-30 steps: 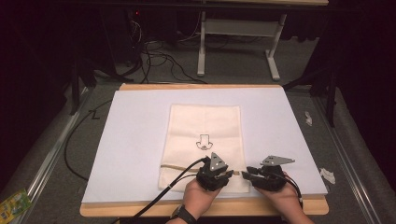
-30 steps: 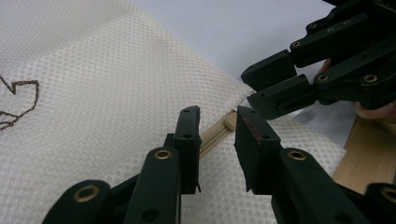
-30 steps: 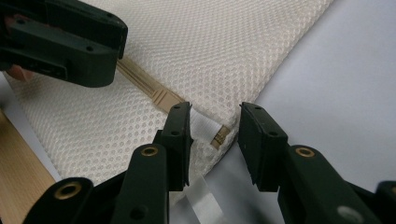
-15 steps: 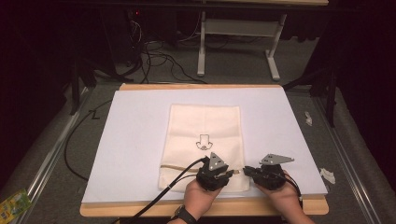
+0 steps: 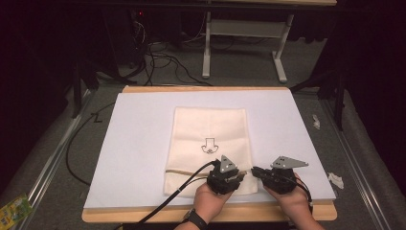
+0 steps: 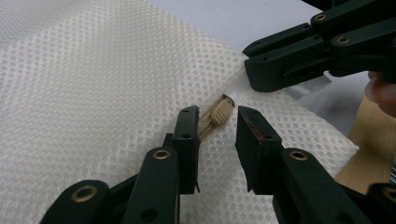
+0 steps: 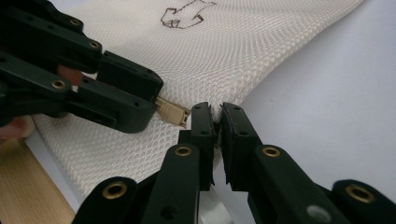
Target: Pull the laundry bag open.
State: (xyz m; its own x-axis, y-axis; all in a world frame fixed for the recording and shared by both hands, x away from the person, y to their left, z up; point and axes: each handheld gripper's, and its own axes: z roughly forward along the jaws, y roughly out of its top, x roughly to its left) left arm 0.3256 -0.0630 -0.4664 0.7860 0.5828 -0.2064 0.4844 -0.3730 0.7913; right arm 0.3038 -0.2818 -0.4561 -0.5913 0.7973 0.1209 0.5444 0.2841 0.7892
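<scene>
My left claw (image 6: 217,140) released, jaws straddling tan zipper pull (image 6: 219,112). My right claw (image 7: 217,128) clenched on mesh bag (image 5: 210,139) edge, 5 o'clock corner, on tabletop (image 5: 139,139).

A white sheet (image 5: 143,143) covers the wooden table (image 5: 201,89); paper scraps (image 5: 335,179) and cables (image 5: 163,60) lie on the floor.

A dim lab or test studio, my work table (image 5: 143,211) being a wooden board under a white sheet (image 5: 139,139), with loose black cables (image 5: 158,62) trailing over grey carpet (image 5: 48,163) and a metal desk frame (image 5: 239,33) standing beyond my grippers.
</scene>
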